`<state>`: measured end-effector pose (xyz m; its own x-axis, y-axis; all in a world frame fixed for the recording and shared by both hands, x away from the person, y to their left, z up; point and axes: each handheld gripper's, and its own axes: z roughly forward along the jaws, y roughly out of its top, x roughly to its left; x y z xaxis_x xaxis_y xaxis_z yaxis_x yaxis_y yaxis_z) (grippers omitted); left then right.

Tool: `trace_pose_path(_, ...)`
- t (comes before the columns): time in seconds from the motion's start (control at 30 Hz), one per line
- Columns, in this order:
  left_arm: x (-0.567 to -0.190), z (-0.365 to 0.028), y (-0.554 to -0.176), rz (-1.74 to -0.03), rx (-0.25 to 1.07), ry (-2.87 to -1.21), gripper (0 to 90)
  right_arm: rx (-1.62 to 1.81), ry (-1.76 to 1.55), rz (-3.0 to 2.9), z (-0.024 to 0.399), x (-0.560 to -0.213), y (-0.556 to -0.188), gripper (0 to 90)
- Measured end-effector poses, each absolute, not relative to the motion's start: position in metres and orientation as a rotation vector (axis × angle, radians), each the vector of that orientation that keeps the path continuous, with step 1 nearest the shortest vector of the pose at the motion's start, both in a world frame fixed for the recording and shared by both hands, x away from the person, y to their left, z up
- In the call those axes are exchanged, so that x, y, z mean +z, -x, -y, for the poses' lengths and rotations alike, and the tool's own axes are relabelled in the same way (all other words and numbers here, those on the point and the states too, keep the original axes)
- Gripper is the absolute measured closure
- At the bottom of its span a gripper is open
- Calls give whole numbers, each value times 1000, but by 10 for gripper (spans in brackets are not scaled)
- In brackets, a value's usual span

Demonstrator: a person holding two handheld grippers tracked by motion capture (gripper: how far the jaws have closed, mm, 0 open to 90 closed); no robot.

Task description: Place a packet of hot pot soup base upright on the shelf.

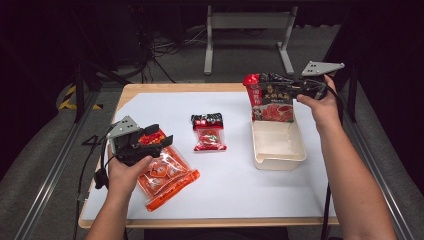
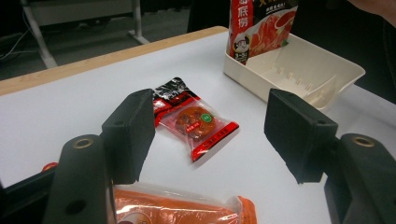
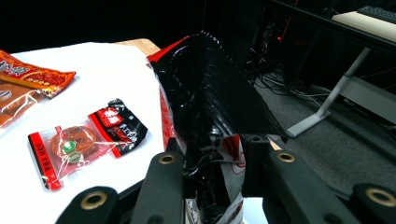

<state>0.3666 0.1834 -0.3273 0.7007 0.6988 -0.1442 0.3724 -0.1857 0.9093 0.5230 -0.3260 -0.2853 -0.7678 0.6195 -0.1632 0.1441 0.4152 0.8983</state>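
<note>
My right gripper (image 1: 295, 89) is shut on the top edge of a red and black soup-base pouch (image 1: 270, 97), holding it upright over the far end of a cream plastic tray (image 1: 280, 160). In the right gripper view the pouch's black top (image 3: 210, 93) is pinched between the jaws. My left gripper (image 1: 157, 140) stands open just above a large orange snack bag (image 1: 167, 177) at the table's left. A small red and black snack packet (image 1: 208, 131) lies in the middle; the left gripper view shows this small packet (image 2: 194, 121) ahead between the open jaws.
White sheet covers the wooden table (image 1: 165, 87). The tray (image 2: 336, 70) holds nothing but the pouch's lower edge. A grey metal stand (image 1: 247, 22) and cables lie on the floor beyond the table. Dark rails run along both sides.
</note>
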Motion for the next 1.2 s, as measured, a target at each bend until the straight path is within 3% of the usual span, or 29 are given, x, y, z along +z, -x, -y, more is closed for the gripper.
trace_pose_path(0.53, -328, -183, -369, -849, 357, -1803, 346, 1316, -698, -2212, 329, -292, -518, 706)
trace_pose_path(1.0, -328, -181, -371, -854, 349, -1805, 346, 1172, -849, -2232, 352, -314, -515, 755)
trace_pose_path(1.2, -329, -182, -371, -859, 346, -1806, 346, 1158, -877, -2228, 352, -315, -514, 728)
